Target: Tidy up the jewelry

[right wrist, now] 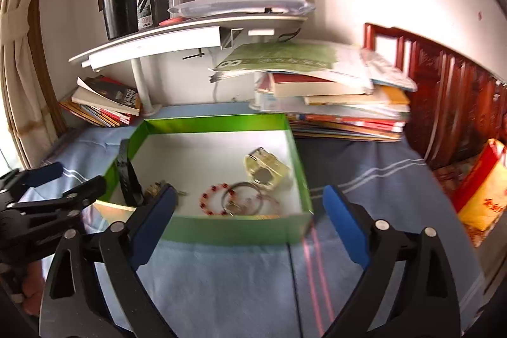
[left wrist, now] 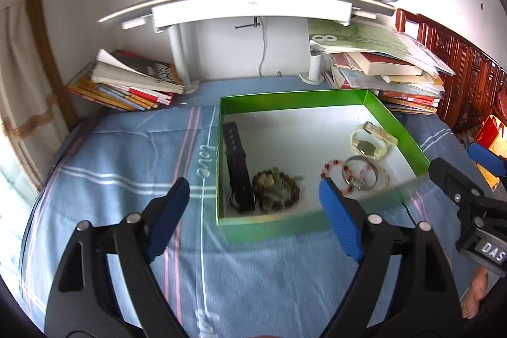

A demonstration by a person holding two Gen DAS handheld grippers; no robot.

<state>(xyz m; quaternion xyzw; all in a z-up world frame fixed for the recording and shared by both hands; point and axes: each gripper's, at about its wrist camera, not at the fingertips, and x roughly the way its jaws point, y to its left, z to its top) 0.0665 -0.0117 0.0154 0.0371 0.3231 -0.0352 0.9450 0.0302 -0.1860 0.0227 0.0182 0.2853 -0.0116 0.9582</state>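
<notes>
1. Left gripper is spread wide with nothing between the blue pads. It hangs over the striped blue cloth, just short of the near wall of the green box.
2. Right gripper is the same deal: jaws wide apart, nothing in them, parked in front of the box's near wall, roughly at its right corner. In the left wrist view you can see it poking in from the right edge, beside the box's right wall.
3. All the jewelry sits inside the box on its white floor. Black watch lies along the left wall, strap running front to back.
4. Just right of it, touching or nearly so, is a dark beaded bracelet bunched in a heap.
5. Over toward the right side there's a red bead bracelet, with a silver bangle overlapping it. A bit blurry there, so I can't tell exactly how they're tangled.
6. Behind those, near the right wall, a pale yellow see-through watch.
7. Further out: book stacks on both sides against the wall, and a white shelf above the box with a black tumbler on it.
</notes>
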